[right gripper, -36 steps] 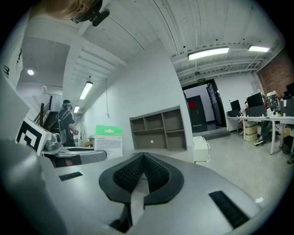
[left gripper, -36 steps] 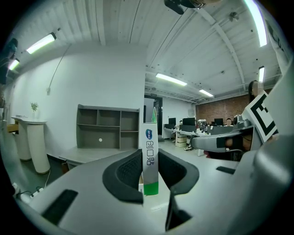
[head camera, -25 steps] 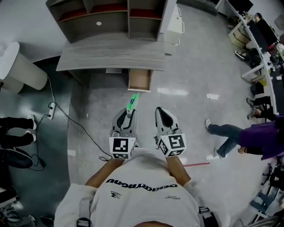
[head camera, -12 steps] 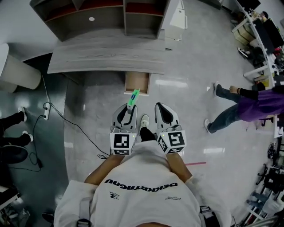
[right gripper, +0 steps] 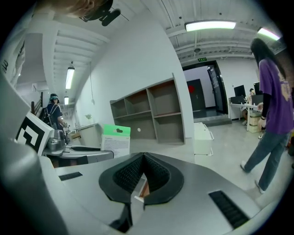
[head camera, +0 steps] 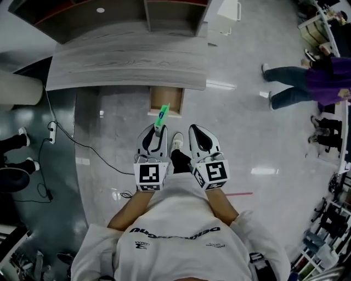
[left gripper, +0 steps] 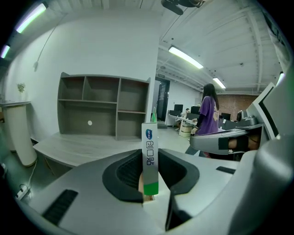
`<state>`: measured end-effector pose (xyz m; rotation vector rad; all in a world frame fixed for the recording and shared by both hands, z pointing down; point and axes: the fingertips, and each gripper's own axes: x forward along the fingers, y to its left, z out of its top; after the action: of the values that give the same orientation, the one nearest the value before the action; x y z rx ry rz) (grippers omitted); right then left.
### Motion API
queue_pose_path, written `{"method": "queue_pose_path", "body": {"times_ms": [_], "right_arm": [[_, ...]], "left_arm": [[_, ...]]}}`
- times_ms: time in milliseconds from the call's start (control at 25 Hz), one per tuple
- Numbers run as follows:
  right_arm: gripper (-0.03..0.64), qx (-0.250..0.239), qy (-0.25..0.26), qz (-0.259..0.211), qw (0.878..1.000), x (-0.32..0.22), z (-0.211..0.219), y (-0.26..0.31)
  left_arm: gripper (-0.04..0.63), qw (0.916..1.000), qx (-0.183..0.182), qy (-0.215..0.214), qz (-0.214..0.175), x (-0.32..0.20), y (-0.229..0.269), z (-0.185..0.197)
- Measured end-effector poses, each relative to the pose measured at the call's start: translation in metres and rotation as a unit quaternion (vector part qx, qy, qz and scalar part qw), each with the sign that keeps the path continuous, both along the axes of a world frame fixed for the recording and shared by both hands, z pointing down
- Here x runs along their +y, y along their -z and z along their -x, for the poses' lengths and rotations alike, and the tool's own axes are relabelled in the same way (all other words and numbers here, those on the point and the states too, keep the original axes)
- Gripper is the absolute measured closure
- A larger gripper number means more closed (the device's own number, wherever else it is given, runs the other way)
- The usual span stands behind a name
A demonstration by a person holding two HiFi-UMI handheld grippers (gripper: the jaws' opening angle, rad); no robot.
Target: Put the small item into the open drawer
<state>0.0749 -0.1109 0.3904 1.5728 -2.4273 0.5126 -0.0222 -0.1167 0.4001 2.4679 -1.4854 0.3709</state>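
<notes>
The small item (head camera: 162,116) is a flat white and green packet. My left gripper (head camera: 156,131) is shut on its lower end, and the packet sticks out forward toward the open wooden drawer (head camera: 166,101) under the grey desk (head camera: 126,63). In the left gripper view the packet (left gripper: 149,153) stands upright between the black pads, edge on. My right gripper (head camera: 197,133) is beside the left one, shut and empty. The right gripper view shows its pads (right gripper: 133,172) meeting at the tips, with the packet (right gripper: 115,141) off to the left.
A grey shelf unit (head camera: 109,13) stands on the desk's far side. A white cabinet (head camera: 227,16) is to its right. A cable (head camera: 82,145) and power strip (head camera: 52,130) lie on the floor at left. A person in purple (head camera: 307,82) walks at the upper right.
Both grippers and the packet have come nearer the desk; the drawer now lies just ahead of the packet's tip. The person in purple has walked toward the upper right.
</notes>
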Motion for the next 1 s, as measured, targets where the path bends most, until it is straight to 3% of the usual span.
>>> {"method": "queue_pose_path", "body": {"times_ms": [360, 1000], "right_arm": [[0.589, 0.002, 0.008, 0.031, 0.999, -0.036, -0.010, -0.050], [0.588, -0.018, 0.018, 0.058, 0.998, -0.060, -0.023, -0.122]], "left_arm": [[0.495, 0.9988, -0.019, -0.005, 0.044, -0.030, -0.059, -0.015], [0.495, 0.9969, -0.025, 0.032, 0.068, -0.060, -0.130, -0.021]]}}
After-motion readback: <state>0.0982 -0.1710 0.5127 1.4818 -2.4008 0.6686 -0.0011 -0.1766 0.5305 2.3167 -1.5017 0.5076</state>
